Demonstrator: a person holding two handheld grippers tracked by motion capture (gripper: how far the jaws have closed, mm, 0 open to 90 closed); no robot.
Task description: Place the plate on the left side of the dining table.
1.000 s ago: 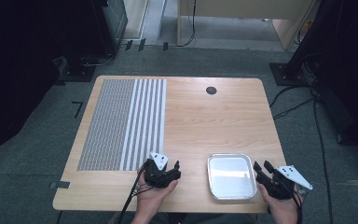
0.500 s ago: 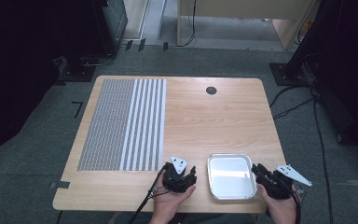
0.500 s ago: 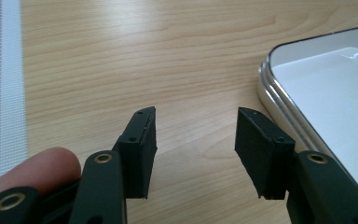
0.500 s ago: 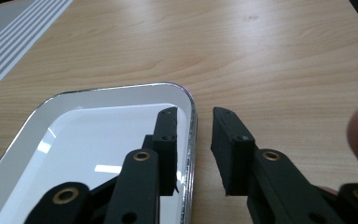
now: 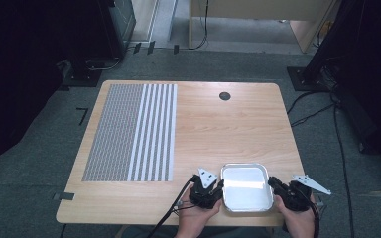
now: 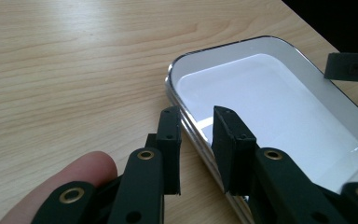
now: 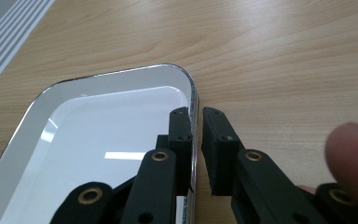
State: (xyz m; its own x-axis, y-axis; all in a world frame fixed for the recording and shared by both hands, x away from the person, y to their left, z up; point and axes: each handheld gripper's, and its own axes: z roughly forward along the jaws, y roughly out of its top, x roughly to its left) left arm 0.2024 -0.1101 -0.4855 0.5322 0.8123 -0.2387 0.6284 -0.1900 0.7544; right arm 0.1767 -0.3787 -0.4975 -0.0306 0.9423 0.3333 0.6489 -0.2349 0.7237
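Your left gripper (image 6: 196,140) stands at the near left rim of the metal tray (image 6: 279,93), jaws apart with a clear gap, one jaw outside the rim over the table (image 6: 74,56) and the other over the tray's inside; the rim runs between them, not clamped. Your right gripper (image 7: 196,135) straddles the tray's (image 7: 98,135) opposite rim, jaws drawn close with only a narrow slit left, the thin edge passing between them; you cannot tell whether they pinch it. From above, the tray (image 5: 245,187) lies between your two grippers, the left one (image 5: 213,187) just beside its left side, the right one (image 5: 276,187) just beside its right; a striped mat (image 5: 131,131) lies well ahead and left of your left gripper.
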